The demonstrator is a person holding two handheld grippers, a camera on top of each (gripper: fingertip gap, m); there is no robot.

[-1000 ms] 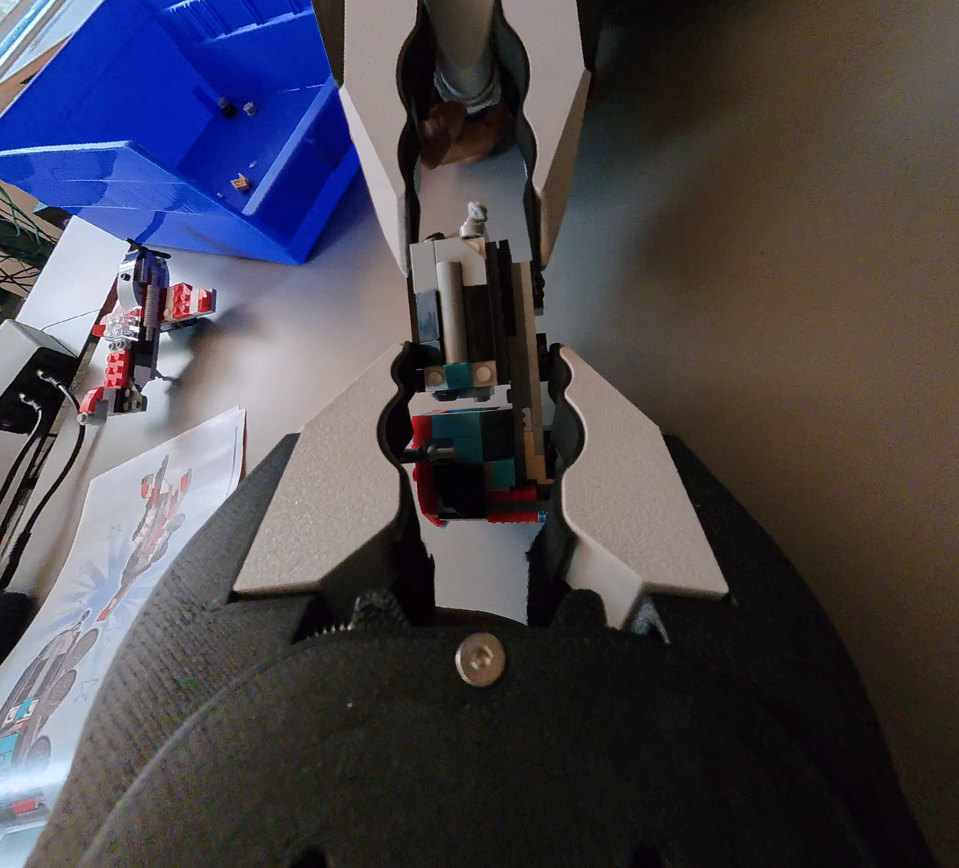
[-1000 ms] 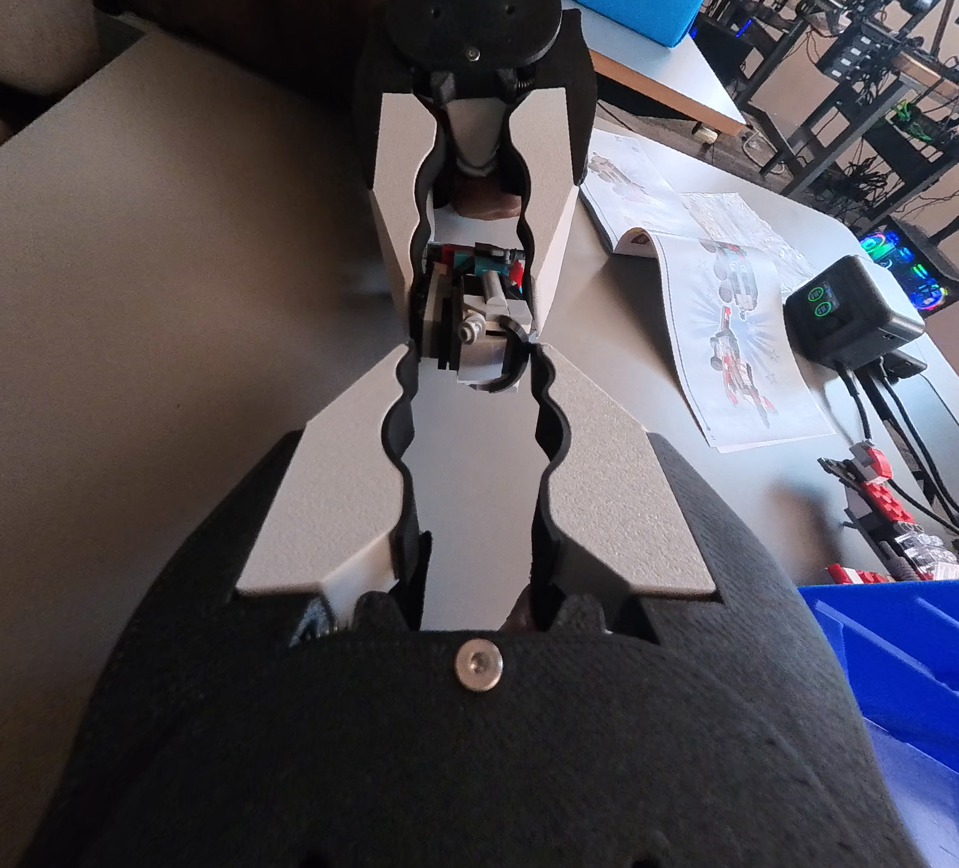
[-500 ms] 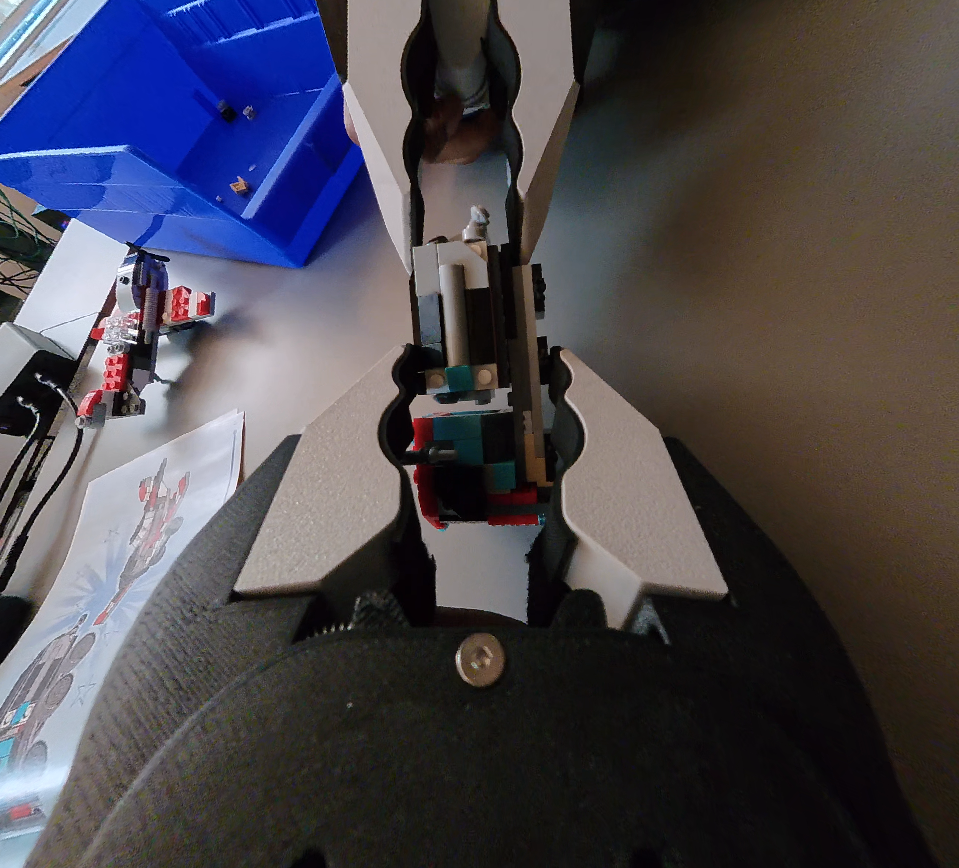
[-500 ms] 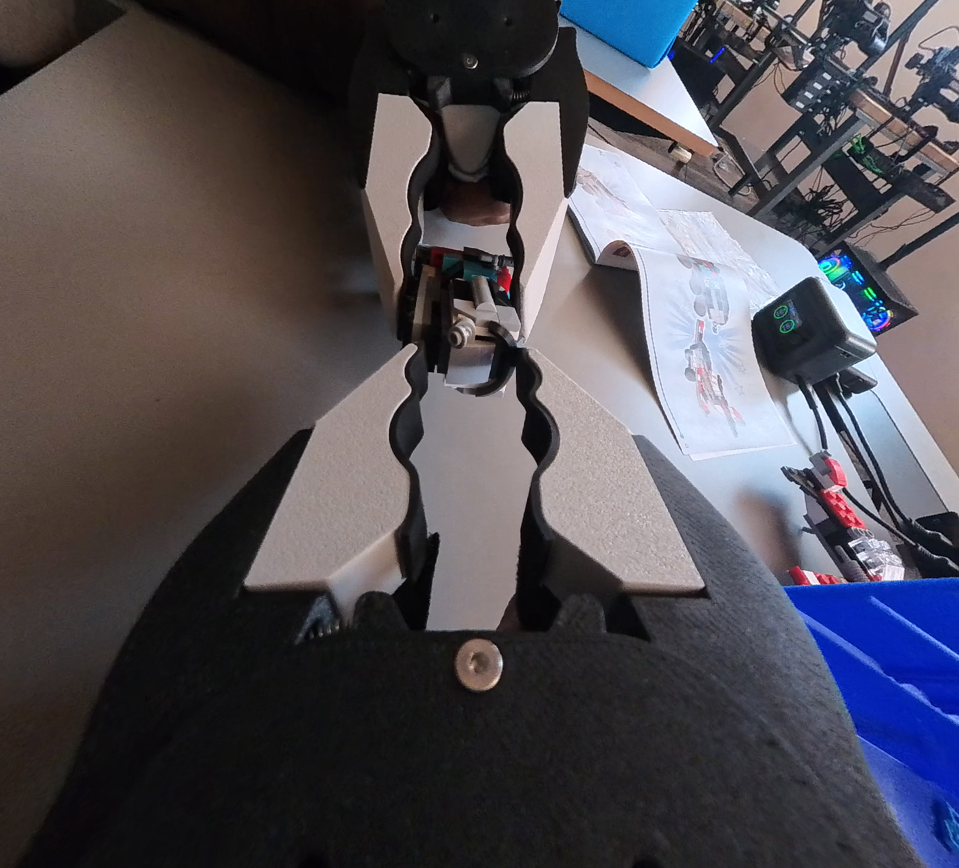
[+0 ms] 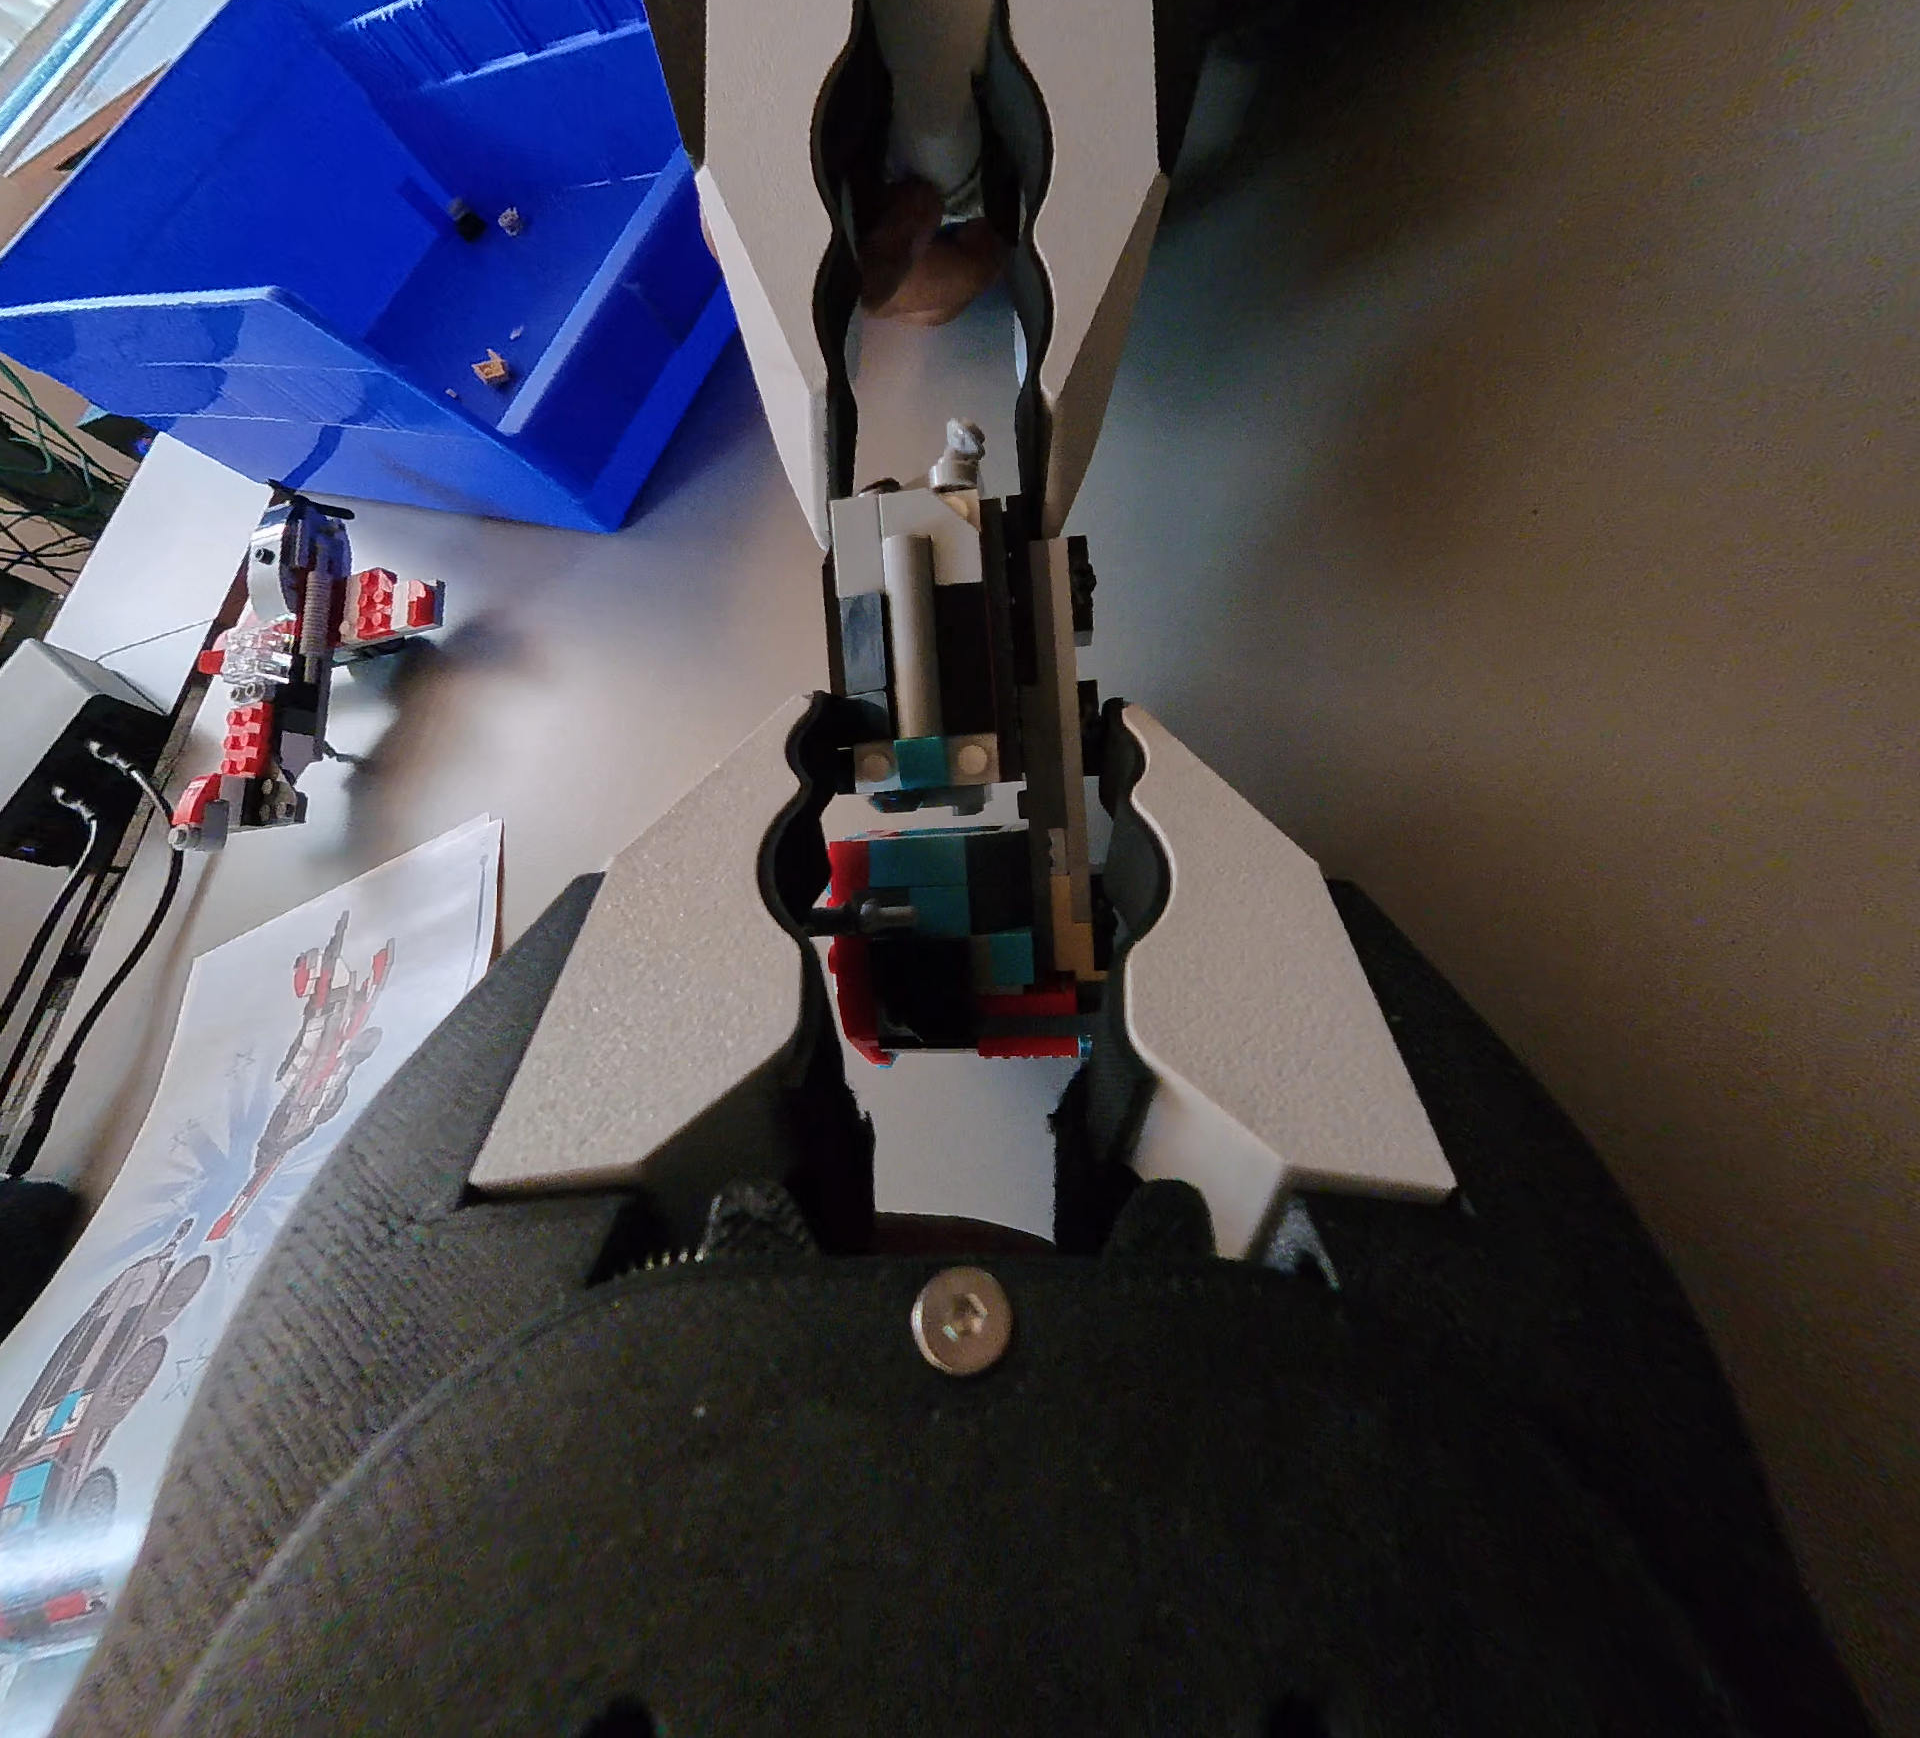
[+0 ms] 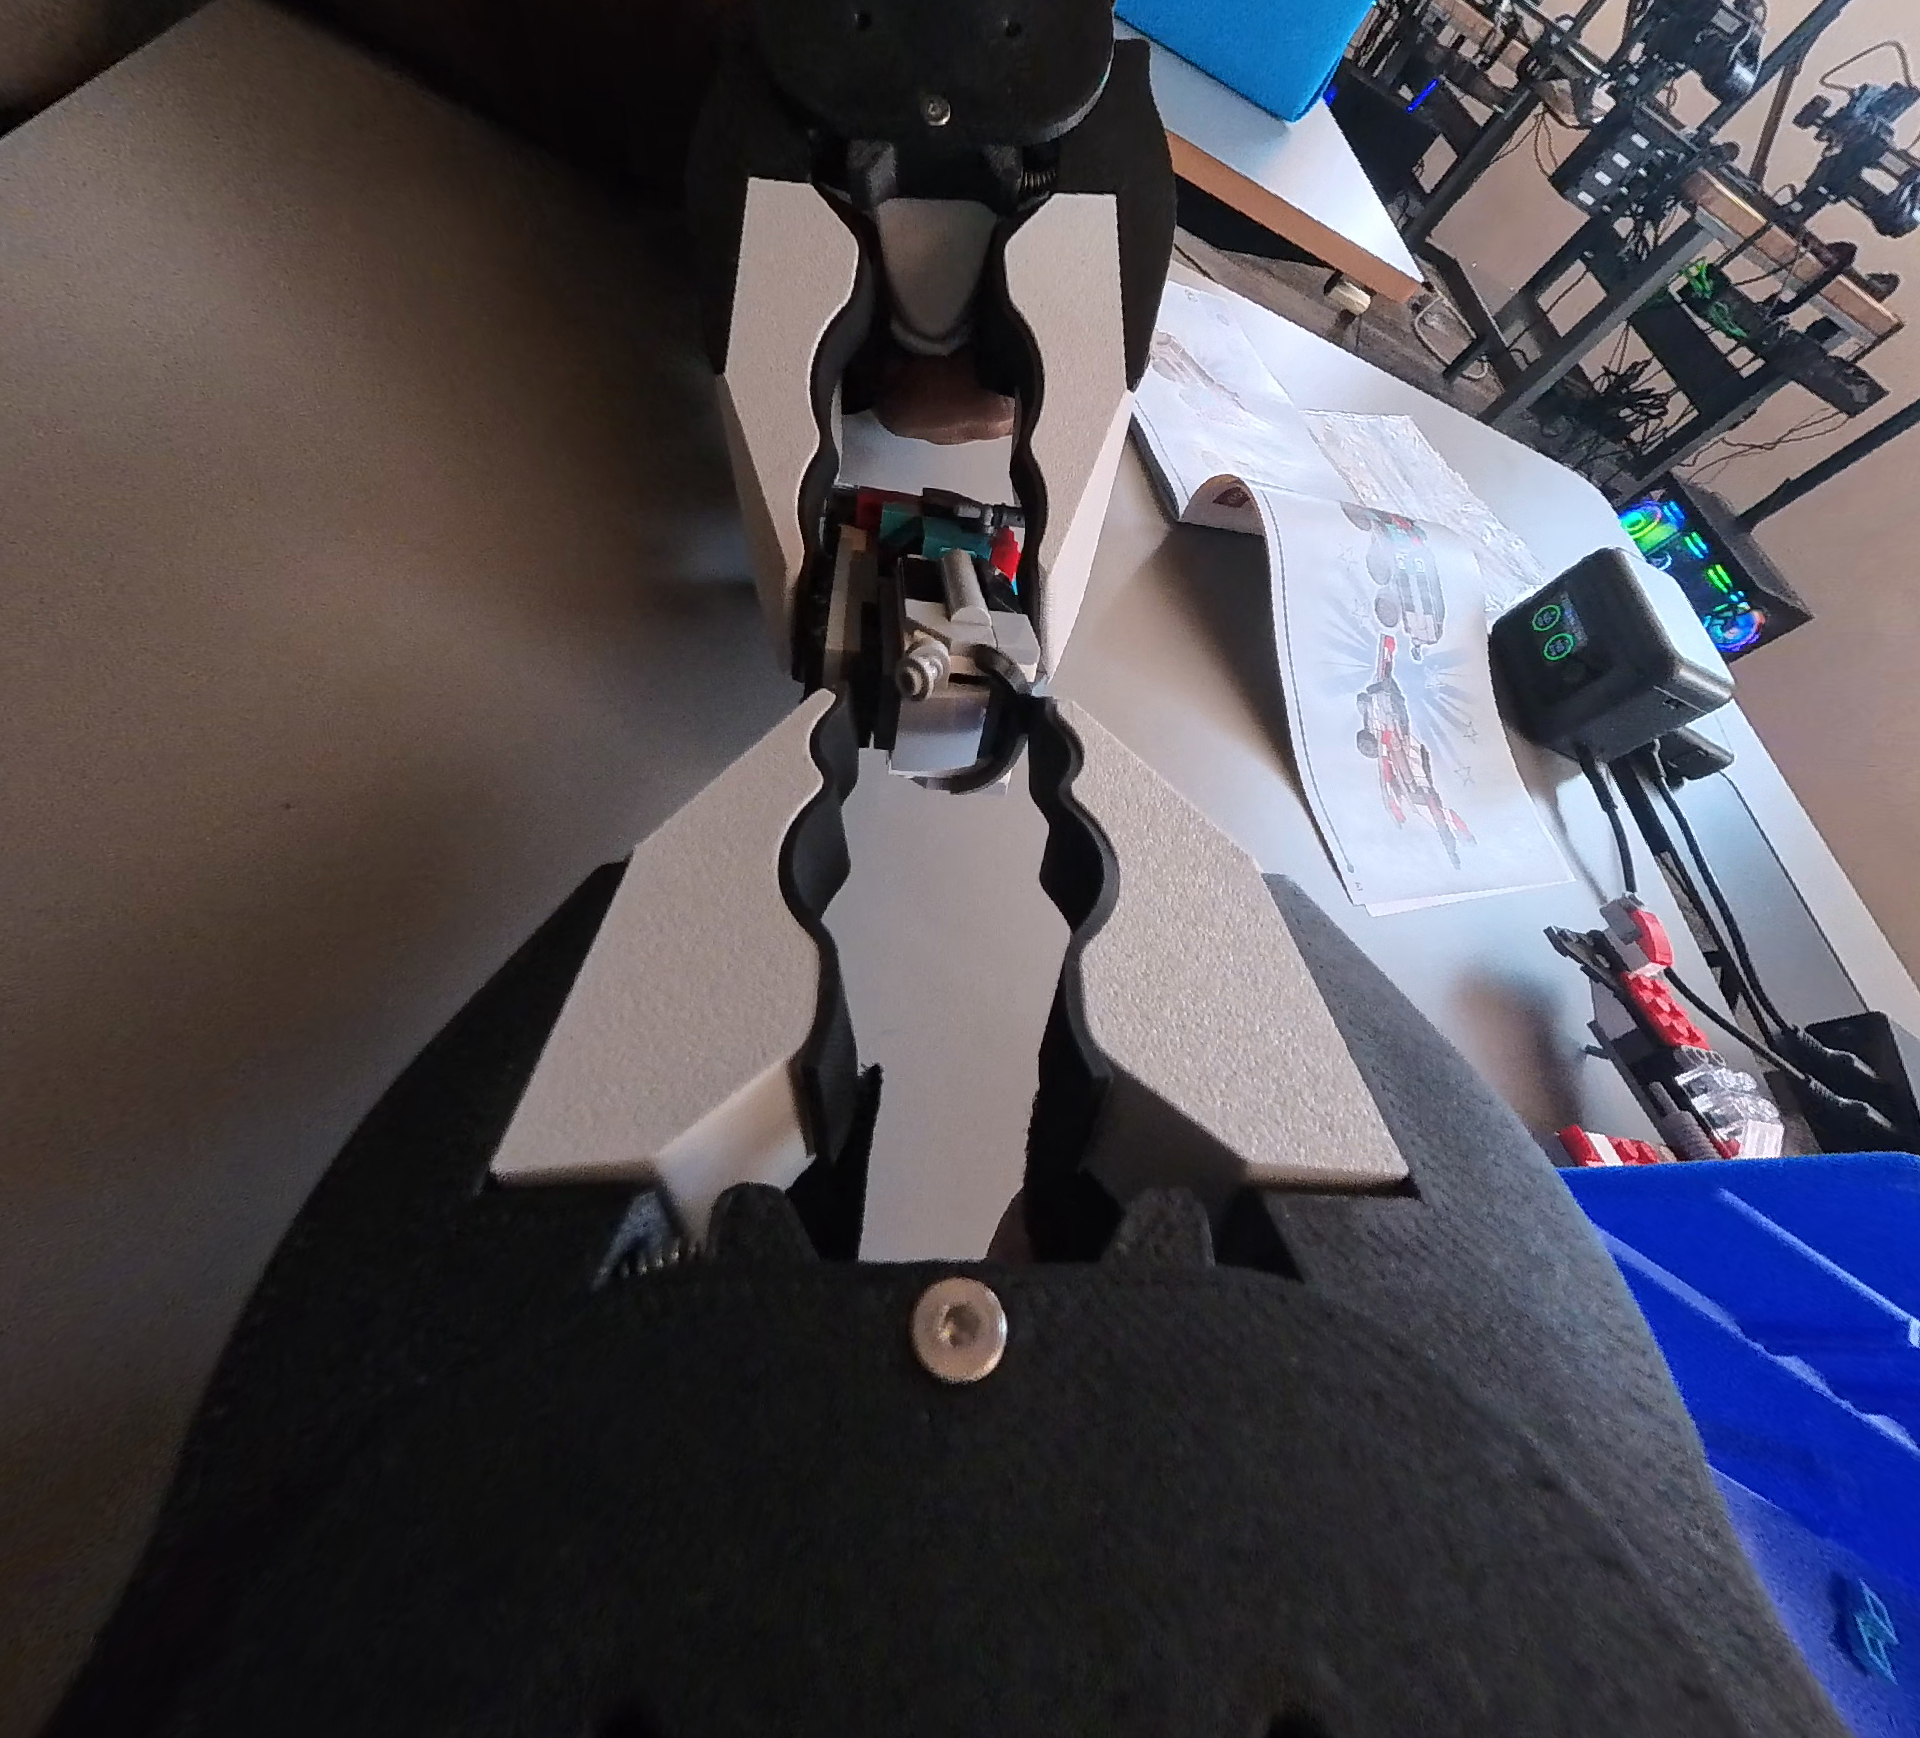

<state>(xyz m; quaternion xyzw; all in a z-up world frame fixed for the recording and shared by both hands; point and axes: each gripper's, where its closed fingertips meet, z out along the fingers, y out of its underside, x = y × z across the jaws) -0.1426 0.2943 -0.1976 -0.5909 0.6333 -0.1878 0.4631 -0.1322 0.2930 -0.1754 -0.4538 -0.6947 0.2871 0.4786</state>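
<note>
Left wrist view: the left gripper [image 5: 961, 753] is clamped on a brick model [image 5: 961, 805] of black, grey, teal and red, held above the table [image 5: 623, 649]. The right gripper [image 5: 940, 483], facing it, pinches the model's far grey end; tips nearly meet.

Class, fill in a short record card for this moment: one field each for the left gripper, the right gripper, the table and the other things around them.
left gripper: shut on brick model, red-and-teal end between its pads
right gripper: closed on the model's grey far end
table: pale grey
nearby: blue bin; second brick model; open instruction booklet; black box with green lights
</note>
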